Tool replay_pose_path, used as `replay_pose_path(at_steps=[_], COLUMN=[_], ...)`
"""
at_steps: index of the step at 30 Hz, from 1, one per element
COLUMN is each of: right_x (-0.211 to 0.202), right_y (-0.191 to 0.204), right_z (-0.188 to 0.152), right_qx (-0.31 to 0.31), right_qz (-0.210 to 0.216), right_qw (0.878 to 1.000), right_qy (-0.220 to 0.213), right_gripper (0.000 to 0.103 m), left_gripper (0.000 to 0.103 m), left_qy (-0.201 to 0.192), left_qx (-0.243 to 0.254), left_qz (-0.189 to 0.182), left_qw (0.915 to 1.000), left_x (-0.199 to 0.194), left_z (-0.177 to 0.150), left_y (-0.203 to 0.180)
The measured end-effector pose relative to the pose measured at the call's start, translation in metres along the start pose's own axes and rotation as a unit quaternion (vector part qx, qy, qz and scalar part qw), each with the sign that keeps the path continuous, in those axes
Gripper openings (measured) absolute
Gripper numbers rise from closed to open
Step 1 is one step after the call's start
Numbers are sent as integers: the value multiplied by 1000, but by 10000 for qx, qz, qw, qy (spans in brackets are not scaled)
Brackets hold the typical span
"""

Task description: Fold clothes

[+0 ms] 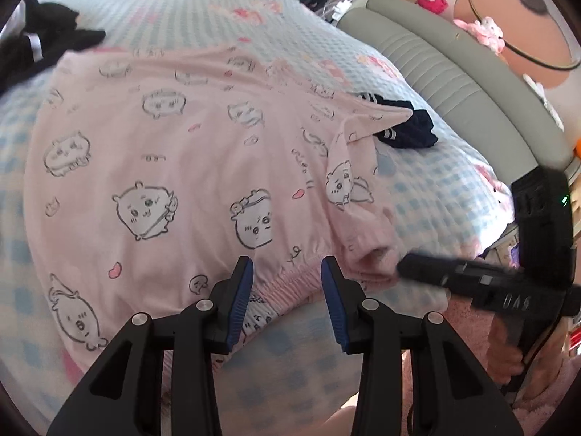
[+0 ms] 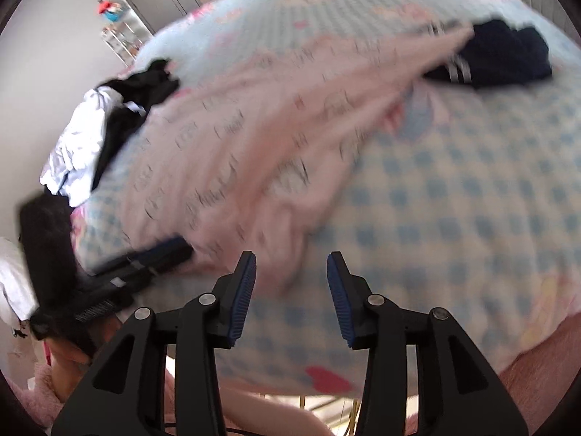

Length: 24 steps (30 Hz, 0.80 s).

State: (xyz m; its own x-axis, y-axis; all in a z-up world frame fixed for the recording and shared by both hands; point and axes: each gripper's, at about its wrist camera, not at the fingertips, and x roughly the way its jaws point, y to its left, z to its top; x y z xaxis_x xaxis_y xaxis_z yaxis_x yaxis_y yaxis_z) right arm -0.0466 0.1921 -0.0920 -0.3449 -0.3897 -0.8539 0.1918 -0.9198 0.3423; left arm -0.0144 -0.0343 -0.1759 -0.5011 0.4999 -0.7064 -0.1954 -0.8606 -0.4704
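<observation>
A pink garment [image 1: 181, 152] printed with cartoon animals lies spread on the blue checked bedcover [image 1: 435, 189]. Its gathered elastic band [image 1: 290, 279] faces me. My left gripper [image 1: 287, 272] hovers open just over that band with nothing between its blue pads. To its right, the right gripper [image 1: 406, 269] points at the garment's folded right edge. In the right wrist view, which is blurred, the right gripper [image 2: 290, 269] is open and empty over the pink garment's [image 2: 254, 138] near corner. The left gripper [image 2: 174, 250] shows at the left.
A navy striped garment [image 1: 410, 127] lies past the pink garment's far right corner, also in the right wrist view [image 2: 501, 58]. Black clothes [image 1: 47, 36] and a white garment [image 2: 80, 145] are heaped at the left. A grey padded headboard [image 1: 454, 72] borders the bed.
</observation>
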Motion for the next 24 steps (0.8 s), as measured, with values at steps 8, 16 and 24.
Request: replay_pose_path(at_steps=[8,16,24], right_x=[19,14,1], right_y=[25,6,8], right_z=[1,-9,0], right_qx=[-628,-328,-244], right_qz=[-110,-236,458], right_qw=[9980,9992,9986], right_qy=[7,-11,-133], right_gripper=[44,44,45], left_gripper=[50,17,9], left_qy=[144,726,-227], left_qx=[-563,-78,-283], left_qz=[-864,-730,-550], left_qw=[9946,9947,9978], left_x=[-2,52,6], left_z=[14,41,66], left_y=[2,-43,-51])
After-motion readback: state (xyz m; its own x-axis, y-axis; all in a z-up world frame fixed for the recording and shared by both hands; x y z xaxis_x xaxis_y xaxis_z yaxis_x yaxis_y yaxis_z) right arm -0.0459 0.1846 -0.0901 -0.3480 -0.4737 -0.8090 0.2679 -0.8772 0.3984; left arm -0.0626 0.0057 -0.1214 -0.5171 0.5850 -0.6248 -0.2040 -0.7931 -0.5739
